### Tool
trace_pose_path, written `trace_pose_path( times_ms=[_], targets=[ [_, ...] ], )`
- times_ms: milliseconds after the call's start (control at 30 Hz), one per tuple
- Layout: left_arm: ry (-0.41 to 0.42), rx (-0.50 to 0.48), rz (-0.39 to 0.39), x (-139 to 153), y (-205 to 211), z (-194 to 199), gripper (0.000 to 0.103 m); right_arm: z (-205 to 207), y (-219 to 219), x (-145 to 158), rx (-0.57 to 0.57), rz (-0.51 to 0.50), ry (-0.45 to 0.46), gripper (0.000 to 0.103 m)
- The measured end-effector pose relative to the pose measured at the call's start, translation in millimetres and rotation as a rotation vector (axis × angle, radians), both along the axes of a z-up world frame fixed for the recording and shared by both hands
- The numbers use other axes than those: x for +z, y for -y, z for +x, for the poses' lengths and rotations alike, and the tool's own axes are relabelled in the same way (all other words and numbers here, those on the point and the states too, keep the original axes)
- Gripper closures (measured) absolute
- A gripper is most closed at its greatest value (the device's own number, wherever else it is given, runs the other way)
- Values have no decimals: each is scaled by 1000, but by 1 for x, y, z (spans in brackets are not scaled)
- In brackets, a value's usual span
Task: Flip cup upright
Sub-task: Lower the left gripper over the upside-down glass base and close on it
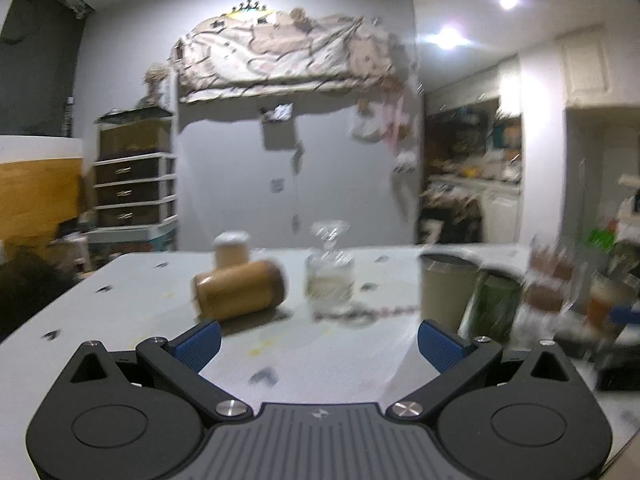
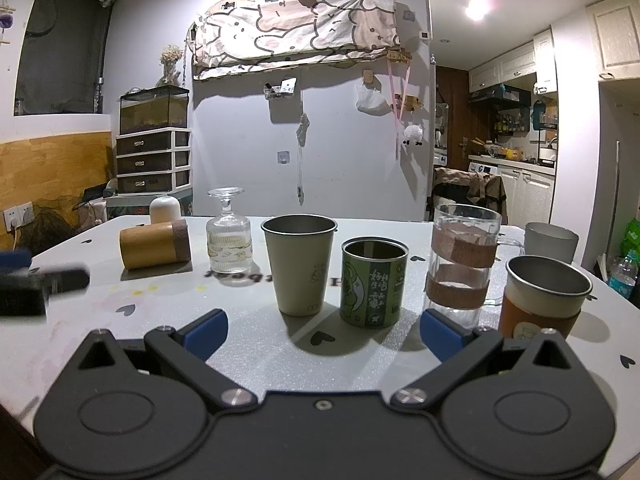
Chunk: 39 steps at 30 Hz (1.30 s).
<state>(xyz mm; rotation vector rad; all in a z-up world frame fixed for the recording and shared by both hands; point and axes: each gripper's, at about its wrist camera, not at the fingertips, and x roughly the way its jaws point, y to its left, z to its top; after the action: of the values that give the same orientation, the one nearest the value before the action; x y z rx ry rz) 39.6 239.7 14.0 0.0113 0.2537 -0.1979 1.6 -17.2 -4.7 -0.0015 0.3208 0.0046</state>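
Observation:
A wooden cup lies on its side on the white table, left of centre; it also shows in the right wrist view. A clear stemmed glass stands upside down beside it, and shows in the right wrist view too. A white cup stands upside down behind the wooden cup. My left gripper is open and empty, a short way in front of the wooden cup. My right gripper is open and empty, in front of the upright cups. The left gripper shows blurred at the left edge of the right wrist view.
Upright on the table: a beige metal cup, a green tin, a tall glass mug with brown bands, an orange-sleeved cup and a white cup. A wall and drawer unit stand behind.

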Motion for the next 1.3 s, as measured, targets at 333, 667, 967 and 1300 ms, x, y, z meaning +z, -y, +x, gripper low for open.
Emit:
trace_pose_path(
  times_ms=[333,667,967,1300],
  targets=[
    [29,-54,42,45,33,80,0,-6,13,1,-2,29,-10,0],
    [-87,-26,117,62,86,201,2,-16,20,-9,-4,43,-15,0],
    [-266,95,84,41,88,285,11,-17,35,-17,-36,60,-33,0],
    [-274,132,135,37,88,300,43,-18,42,-20,-45,75,-42,0]
  ],
)
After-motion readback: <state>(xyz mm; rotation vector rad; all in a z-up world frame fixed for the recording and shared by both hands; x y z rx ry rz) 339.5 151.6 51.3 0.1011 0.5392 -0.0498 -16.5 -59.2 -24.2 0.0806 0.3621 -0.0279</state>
